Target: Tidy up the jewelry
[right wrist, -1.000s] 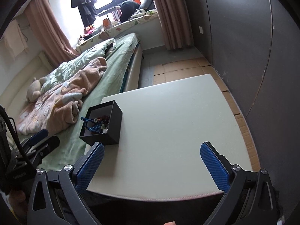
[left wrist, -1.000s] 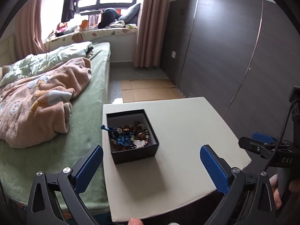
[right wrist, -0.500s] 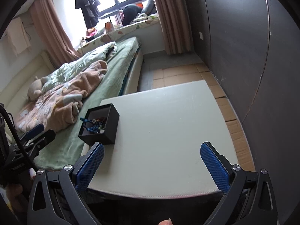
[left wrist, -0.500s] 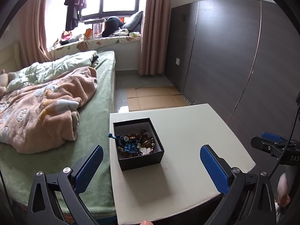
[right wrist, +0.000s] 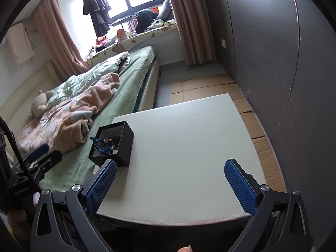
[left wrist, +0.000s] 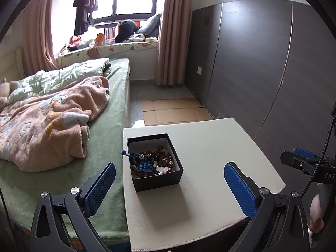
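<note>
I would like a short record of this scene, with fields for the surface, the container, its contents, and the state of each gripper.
surface: white rectangular table, beside a green bed
container: square black open box, on the table's left part, near the bed-side edge
contents: tangled beaded jewelry; a blue cord hangs over the box's left rim
left gripper: open, fingers apart, holding nothing, short of the box
right gripper: open, empty, over the table's near edge

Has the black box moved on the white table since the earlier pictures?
No. The black box sits by the same left edge of the white table, near the bed; only the cameras shifted.
</note>
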### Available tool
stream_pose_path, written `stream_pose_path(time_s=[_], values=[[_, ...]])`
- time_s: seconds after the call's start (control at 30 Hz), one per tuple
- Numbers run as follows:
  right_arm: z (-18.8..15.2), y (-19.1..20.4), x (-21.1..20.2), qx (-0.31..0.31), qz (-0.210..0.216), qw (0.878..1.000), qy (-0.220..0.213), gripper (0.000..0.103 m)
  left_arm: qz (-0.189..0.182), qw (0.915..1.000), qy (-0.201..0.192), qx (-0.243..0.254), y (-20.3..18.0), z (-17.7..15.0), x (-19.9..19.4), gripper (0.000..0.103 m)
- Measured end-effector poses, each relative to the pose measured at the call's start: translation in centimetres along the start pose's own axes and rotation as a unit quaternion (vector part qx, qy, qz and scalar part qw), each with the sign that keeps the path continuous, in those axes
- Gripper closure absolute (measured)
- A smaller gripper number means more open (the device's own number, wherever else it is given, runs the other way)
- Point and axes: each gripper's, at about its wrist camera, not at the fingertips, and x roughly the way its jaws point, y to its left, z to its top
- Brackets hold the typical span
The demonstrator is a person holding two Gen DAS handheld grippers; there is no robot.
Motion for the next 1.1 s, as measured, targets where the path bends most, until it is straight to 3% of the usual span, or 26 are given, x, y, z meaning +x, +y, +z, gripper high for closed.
stream_pose_path(time_s=[1.1], values=[[0.1,0.1,-0.8,0.002,-0.003,1.000,-0.008,0.000,0.001,1.0000,-0.003,0.005,-1.0,-0.2,-0.5,0.000]])
